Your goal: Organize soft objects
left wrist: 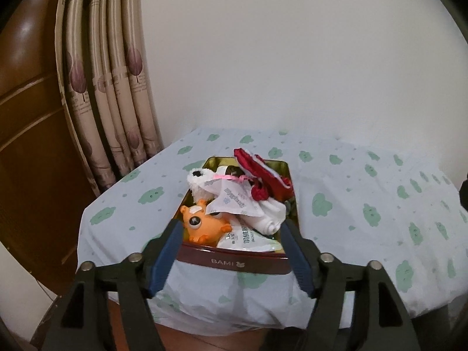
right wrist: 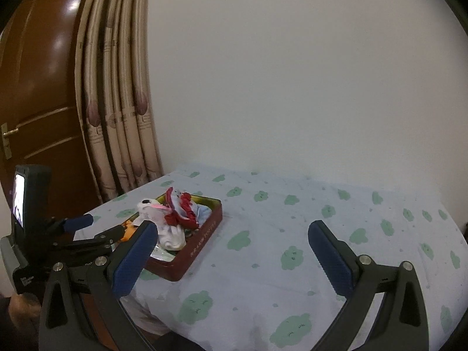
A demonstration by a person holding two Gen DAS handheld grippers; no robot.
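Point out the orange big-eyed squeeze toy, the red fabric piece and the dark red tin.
orange big-eyed squeeze toy (left wrist: 201, 225), left wrist view, body
red fabric piece (left wrist: 257, 172), left wrist view, middle
dark red tin (right wrist: 201, 241), right wrist view, side wall

free: tablecloth right of tin | blocked: heaped tin, wall behind

The table cloth is pale blue with green cloud shapes. The tin is dark red outside, gold inside, holding an orange toy and red fabric.
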